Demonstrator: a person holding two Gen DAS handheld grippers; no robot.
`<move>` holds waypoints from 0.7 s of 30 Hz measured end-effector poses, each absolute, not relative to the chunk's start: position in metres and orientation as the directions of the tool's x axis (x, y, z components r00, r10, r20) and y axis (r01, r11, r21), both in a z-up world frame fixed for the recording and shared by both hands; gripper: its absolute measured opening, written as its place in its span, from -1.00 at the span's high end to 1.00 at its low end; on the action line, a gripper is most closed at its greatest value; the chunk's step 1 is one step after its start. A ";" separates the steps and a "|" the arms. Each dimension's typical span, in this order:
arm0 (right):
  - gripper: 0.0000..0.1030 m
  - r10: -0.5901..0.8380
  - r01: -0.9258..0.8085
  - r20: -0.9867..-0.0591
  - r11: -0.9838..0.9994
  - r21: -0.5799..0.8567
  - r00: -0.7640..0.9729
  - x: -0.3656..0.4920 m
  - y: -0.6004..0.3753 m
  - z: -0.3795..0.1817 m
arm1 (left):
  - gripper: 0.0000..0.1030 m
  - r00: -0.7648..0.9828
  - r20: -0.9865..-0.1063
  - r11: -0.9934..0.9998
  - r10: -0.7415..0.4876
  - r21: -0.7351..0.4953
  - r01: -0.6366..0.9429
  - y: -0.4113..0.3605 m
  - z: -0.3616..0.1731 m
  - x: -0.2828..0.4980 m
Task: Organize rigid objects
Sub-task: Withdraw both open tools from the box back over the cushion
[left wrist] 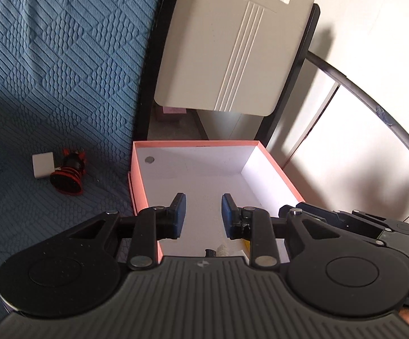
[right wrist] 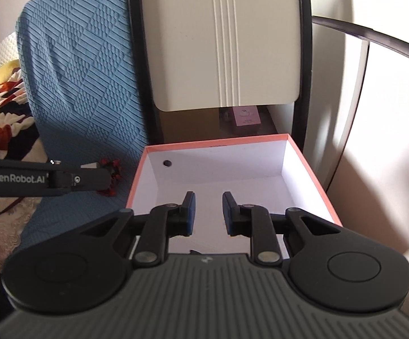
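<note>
An open pink-rimmed cardboard box with a white inside lies on the blue quilted cover. My left gripper is open and empty above the box's near part. A small dark item and something yellow lie in the box below it, mostly hidden. Left of the box lie a white cube and a red-and-black spool-like object, touching. In the right wrist view my right gripper is open and empty over the same box. The spool-like object is partly hidden behind the left gripper's body.
A beige plastic panel in a black frame stands behind the box. A small pink box sits under it. A white wall is on the right. Patterned bedding lies at the far left.
</note>
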State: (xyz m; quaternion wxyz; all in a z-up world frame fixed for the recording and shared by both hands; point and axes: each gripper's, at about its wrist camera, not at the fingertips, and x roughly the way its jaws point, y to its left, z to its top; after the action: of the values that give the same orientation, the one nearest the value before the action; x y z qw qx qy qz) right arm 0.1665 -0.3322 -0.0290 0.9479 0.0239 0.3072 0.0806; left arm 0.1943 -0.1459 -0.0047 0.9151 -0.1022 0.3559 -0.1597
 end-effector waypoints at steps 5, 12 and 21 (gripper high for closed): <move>0.54 0.216 -0.194 -0.561 0.976 0.100 0.799 0.158 -0.302 -0.017 | 0.38 0.735 -0.579 0.931 -0.354 -0.288 0.222 -0.122 0.013 0.178; 0.54 0.278 -0.258 -0.558 0.959 0.116 0.782 0.150 -0.263 -0.016 | 0.38 0.761 -0.556 0.933 -0.335 -0.308 0.186 -0.076 0.011 0.160; 0.54 0.303 -0.289 -0.594 0.950 0.121 0.746 0.147 -0.223 -0.037 | 0.38 0.778 -0.560 0.942 -0.284 -0.316 0.116 -0.019 -0.015 0.150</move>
State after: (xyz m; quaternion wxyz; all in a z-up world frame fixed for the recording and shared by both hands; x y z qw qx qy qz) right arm 0.1471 -0.2226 -0.0370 0.9342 0.0107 0.3195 0.1583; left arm 0.1498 -0.0193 -0.0150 0.9334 -0.1333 0.3155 -0.1070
